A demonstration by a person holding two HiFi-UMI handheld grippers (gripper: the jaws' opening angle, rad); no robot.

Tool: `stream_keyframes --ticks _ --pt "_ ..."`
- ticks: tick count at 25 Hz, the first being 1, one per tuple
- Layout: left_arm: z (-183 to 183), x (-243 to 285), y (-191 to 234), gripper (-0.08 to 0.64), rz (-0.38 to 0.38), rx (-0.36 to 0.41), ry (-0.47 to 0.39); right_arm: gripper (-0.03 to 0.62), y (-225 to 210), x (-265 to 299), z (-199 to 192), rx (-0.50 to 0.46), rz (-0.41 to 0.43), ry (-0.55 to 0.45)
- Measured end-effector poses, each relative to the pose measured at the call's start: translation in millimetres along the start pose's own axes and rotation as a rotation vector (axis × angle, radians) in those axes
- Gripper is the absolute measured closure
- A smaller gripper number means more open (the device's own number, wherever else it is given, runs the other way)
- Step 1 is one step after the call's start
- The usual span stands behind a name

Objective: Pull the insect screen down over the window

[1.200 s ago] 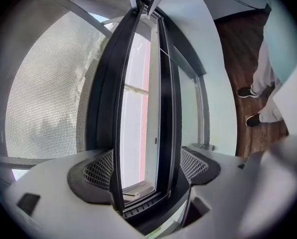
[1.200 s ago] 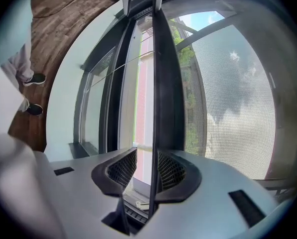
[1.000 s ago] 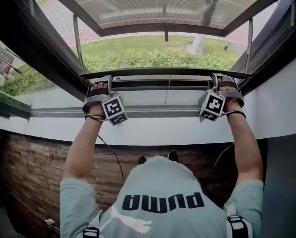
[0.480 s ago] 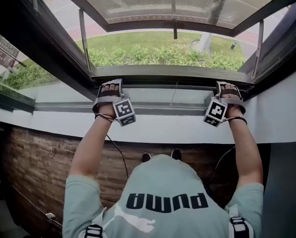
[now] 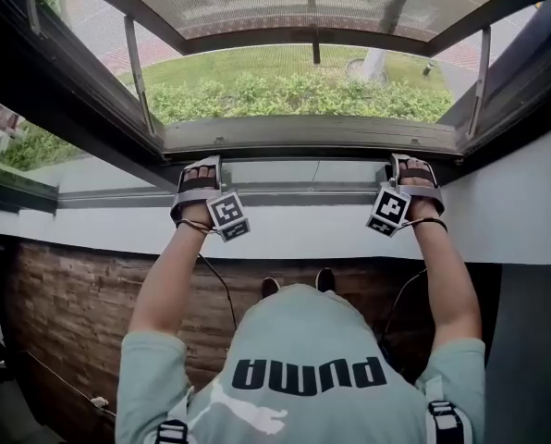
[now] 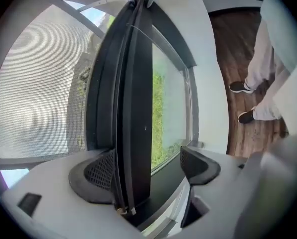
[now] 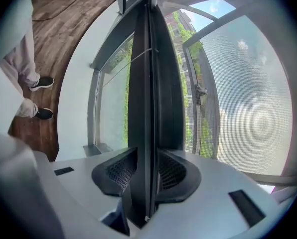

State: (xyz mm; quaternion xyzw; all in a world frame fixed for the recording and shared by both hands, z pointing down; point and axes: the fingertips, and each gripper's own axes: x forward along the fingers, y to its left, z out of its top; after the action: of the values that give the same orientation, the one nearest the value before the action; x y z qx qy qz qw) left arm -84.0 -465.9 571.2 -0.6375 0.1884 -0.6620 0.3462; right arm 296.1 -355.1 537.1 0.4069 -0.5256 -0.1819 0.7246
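Now | insect screen bar (image 5: 308, 135) low, just above far sill (image 5: 285, 194) | right gripper (image 7: 147, 171) jaws clenched on bar's right end | left gripper (image 6: 148, 168) jaws parted, bar touching one jaw

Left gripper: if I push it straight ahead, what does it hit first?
The screen's dark bar, which already stands between the left gripper's open jaws and rests against one jaw. What lies behind it is unclear.

Screen bar (image 5: 303, 135) above sill (image 5: 303, 239) (left gripper (image 5: 200, 166), right gripper (image 5: 410, 165) at ends).
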Motion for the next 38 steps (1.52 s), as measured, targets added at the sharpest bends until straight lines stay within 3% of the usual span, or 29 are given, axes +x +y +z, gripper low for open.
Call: stream_keyframes --ticks 6,11,14,18,22,26,29,32,34,36,38 --pt "7.9 3.1 -1.8 0.149 0.023 -0.042 -0.062 0.463 2.7 -1.1 -1.4 -0.026 -0.011 0.009" --pt "-4.2 8.0 -1.4 0.156 0.057 -0.019 -0.035 0.463 -6.8 3.2 11.9 0.007 -0.150 -0.005" --pt "-3.6 15.7 -0.2 0.184 0.126 0.012 0.011 0.463 -1.6 11.0 13.1 0.063 -0.235 -0.022" --pt "2.2 19.4 1.1 0.189 0.174 -0.036 -0.002 0.463 -4.4 15.0 6.7 0.099 -0.295 -0.008" --pt "5.9 16.6 13.9 0.242 0.213 -0.091 -0.025 0.497 -14.1 14.7 6.8 0.113 -0.248 -0.008" --pt "7.2 11.3 14.3 0.245 0.147 -0.108 -0.033 0.497 -15.0 11.6 7.6 0.104 -0.210 -0.010" --pt "9.2 4.2 17.9 0.249 0.121 -0.166 -0.048 0.491 -16.3 8.4 7.2 0.090 -0.187 0.004" --pt "10.8 -5.1 21.2 0.249 0.109 -0.254 -0.083 0.483 -13.9 1.7 1.4 0.092 -0.156 0.027" --pt "14.8 -17.9 25.8 0.249 0.114 -0.356 -0.142 0.483 -16.5 -10.6 0.4 0.141 -0.152 0.025" --pt "23.7 -38.0 26.5 0.272 0.056 -0.547 -0.254 0.483 -19.5 -26.9 1.6 0.240 -0.153 0.008" --pt "35.8 -63.1 23.5 0.314 -0.099 -0.862 -0.446 0.483 -18.3 -45.9 7.6 0.436 -0.134 -0.043"
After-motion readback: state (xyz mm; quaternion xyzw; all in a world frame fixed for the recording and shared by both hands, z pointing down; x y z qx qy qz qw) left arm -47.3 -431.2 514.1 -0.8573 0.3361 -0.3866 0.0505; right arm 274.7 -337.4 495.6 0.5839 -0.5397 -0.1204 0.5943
